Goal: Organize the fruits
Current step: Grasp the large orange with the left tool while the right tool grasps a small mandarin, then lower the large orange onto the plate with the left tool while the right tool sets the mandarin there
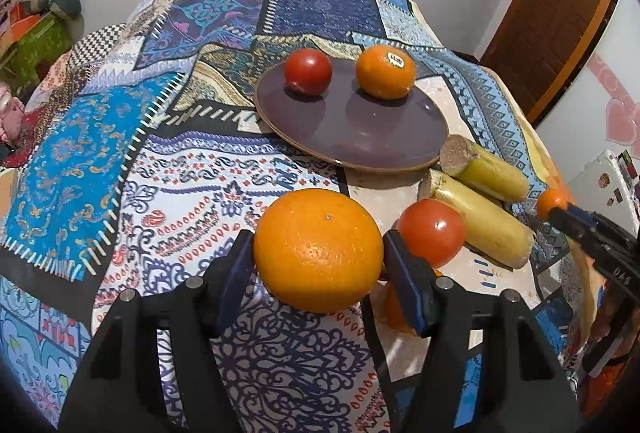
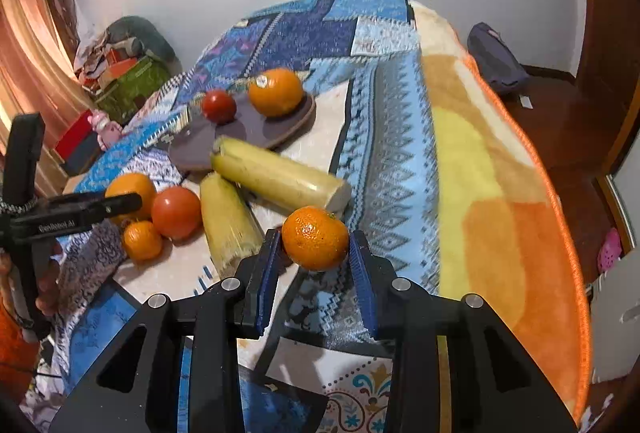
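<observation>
Our left gripper (image 1: 319, 261) clamps a big orange (image 1: 318, 249) between its blue pads (image 1: 406, 285), which press on both sides of the fruit, just above the patterned cloth (image 1: 160, 173). Our right gripper (image 2: 315, 265) pinches a small mandarin (image 2: 315, 237) the same way, with its jaws set narrower.

On the brown plate (image 1: 360, 137) sit a tomato (image 1: 308, 71) and a stickered orange (image 1: 385, 71), apart from each other. Just beside the plate's near rim lie two cut yellow stalks (image 2: 276, 179), side by side and touching. A second tomato (image 2: 176, 212) rests against the nearer stalk, and another mandarin (image 2: 142, 240) lies just in front of that tomato, on the cloth.
</observation>
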